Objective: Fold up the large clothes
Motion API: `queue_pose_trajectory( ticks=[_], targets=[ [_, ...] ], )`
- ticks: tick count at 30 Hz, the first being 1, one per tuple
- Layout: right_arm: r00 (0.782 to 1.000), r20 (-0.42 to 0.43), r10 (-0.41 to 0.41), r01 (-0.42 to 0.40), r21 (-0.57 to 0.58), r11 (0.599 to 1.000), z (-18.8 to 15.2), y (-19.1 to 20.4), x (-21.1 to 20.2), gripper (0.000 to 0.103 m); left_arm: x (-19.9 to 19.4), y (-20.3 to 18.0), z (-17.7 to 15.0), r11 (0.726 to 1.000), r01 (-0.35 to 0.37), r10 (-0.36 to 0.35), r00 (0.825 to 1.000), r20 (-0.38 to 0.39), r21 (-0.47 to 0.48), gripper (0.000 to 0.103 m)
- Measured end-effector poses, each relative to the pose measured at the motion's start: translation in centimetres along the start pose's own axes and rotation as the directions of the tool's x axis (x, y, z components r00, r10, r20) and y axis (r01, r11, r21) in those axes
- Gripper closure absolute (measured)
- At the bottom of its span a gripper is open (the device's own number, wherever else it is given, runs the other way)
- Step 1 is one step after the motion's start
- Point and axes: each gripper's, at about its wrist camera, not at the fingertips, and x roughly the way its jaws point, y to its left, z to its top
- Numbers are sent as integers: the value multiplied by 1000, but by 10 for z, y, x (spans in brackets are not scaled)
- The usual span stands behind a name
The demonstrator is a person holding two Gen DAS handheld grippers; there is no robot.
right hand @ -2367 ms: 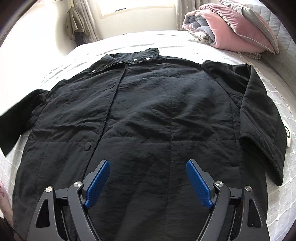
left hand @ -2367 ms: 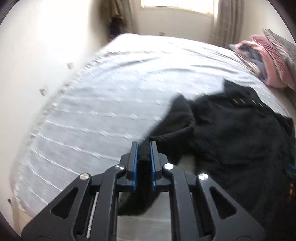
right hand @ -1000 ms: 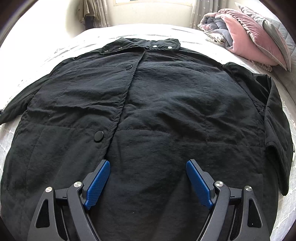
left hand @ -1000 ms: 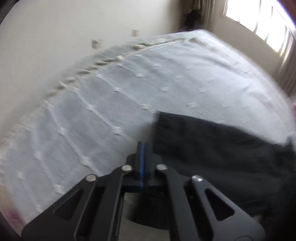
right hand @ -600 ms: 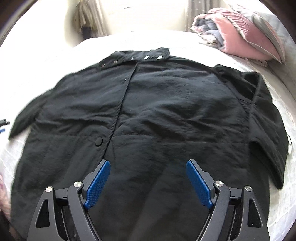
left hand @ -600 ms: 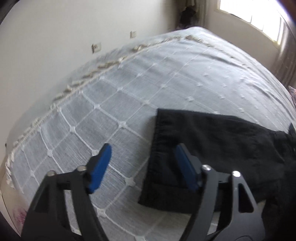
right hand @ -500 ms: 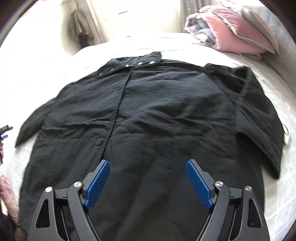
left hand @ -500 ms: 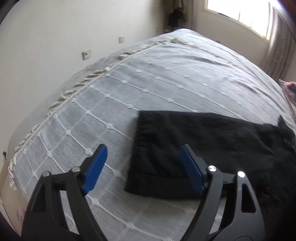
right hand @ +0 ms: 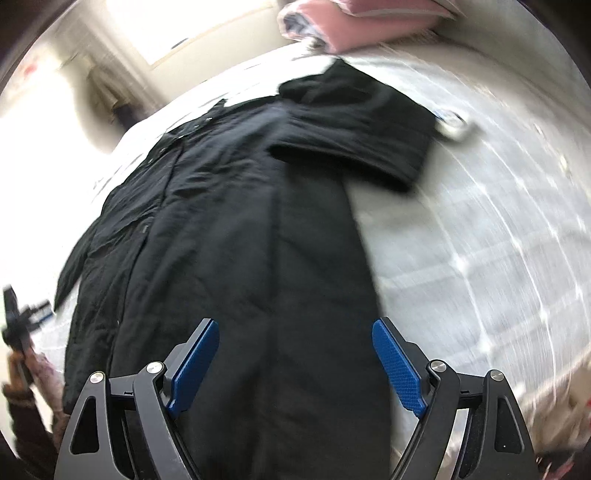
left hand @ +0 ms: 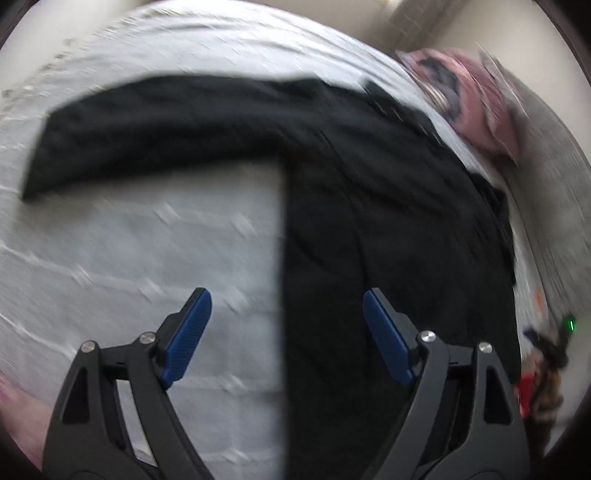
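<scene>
A large black coat (left hand: 388,206) lies flat, front up, on the bed. Its left sleeve (left hand: 155,125) stretches straight out to the left. In the right wrist view the coat (right hand: 251,258) runs away from me, and its right sleeve (right hand: 362,133) lies bent beside the body. My left gripper (left hand: 284,332) is open and empty above the coat's left side edge near the hem. My right gripper (right hand: 295,365) is open and empty above the coat's lower right part. Both views are blurred by motion.
The bed has a white grid-patterned cover (left hand: 129,266). Pink and grey folded bedding (left hand: 476,99) lies at the head of the bed, also in the right wrist view (right hand: 354,22). A window (right hand: 192,26) is behind. The other hand and gripper (right hand: 18,317) show at the left.
My left gripper let go of the left sleeve, opened, and swung right toward the coat's body. My right gripper has swung right toward the coat's right side and stayed open.
</scene>
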Motion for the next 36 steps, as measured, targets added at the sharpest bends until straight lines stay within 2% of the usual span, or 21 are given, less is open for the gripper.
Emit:
queue_pose_trajectory(
  ticks=[4,7,9,12,14,15,16,17,19,20,22,24,26,27,29,30,32,33,34,35,36],
  targets=[
    [999,-18,32,-32,41,999,-30,-29,-4,17,11,-17,-38,994,87,-81,993,-84,69,19],
    [996,-43,77,-73,79,994,-49,-41,2,17,14,-22,-59,987,142,-133,983,-125,69,19],
    [995,-9,98,-97,65,993,-61,-42,0,17,11,-26,-78,985,160,-151,979,-140,57,19],
    [987,27,156,-157,53,986,-78,-39,-7,18,11,-29,-103,985,172,-165,974,-156,29,26],
    [980,32,197,-199,54,979,-86,-37,-11,28,6,-25,-115,986,167,-162,975,-150,22,36],
    [984,34,176,-178,53,983,-89,-36,-12,42,2,-26,-120,987,162,-158,978,-136,20,48],
    [990,40,133,-136,54,989,-91,-37,-15,69,-1,-26,-123,986,165,-162,978,-130,12,69],
    [991,44,125,-128,72,989,-91,-40,-19,84,-6,-24,-122,981,190,-192,974,-119,-23,84],
    [980,90,177,-186,99,978,-86,-43,-38,93,-23,-21,-123,974,216,-221,972,-82,-65,93],
    [974,137,179,-191,76,979,-84,-41,-54,94,-32,-22,-123,974,220,-223,973,-57,-57,93],
    [965,209,155,-167,40,985,-80,-35,-82,95,-64,-28,-120,966,256,-255,966,40,-35,94],
    [972,211,102,-111,28,993,-78,-33,-89,95,-74,-31,-120,969,248,-246,968,58,-23,94],
    [989,150,-8,8,0,1000,-80,-33,-71,95,-66,-31,-123,984,179,-179,984,20,-4,94],
    [993,109,-48,49,-7,999,-83,-34,-58,95,-51,-32,-127,993,117,-117,993,-30,8,94],
    [991,23,-135,135,-23,991,-94,-40,-23,93,-18,-26,-139,999,34,-31,991,-129,21,92],
    [990,45,-133,135,-27,991,-99,-42,-20,93,-10,-25,-142,999,22,-18,990,-140,32,90],
    [988,66,-137,139,-25,990,-102,-41,-27,92,-11,-27,-144,998,22,-14,993,-114,63,87],
    [987,62,-146,147,-23,989,-102,-42,-31,86,-16,-31,-142,996,1,9,994,-108,94,82],
    [984,62,-167,169,-30,985,-101,-41,-36,76,-21,-35,-141,991,-32,45,995,-92,133,76],
    [978,71,-198,201,-41,979,-99,-39,-42,70,-25,-40,-139,986,-52,65,995,-78,155,75],
    [972,82,-220,225,-47,973,-97,-38,-44,60,-30,-44,-135,978,-88,100,993,-57,187,67]
  ],
)
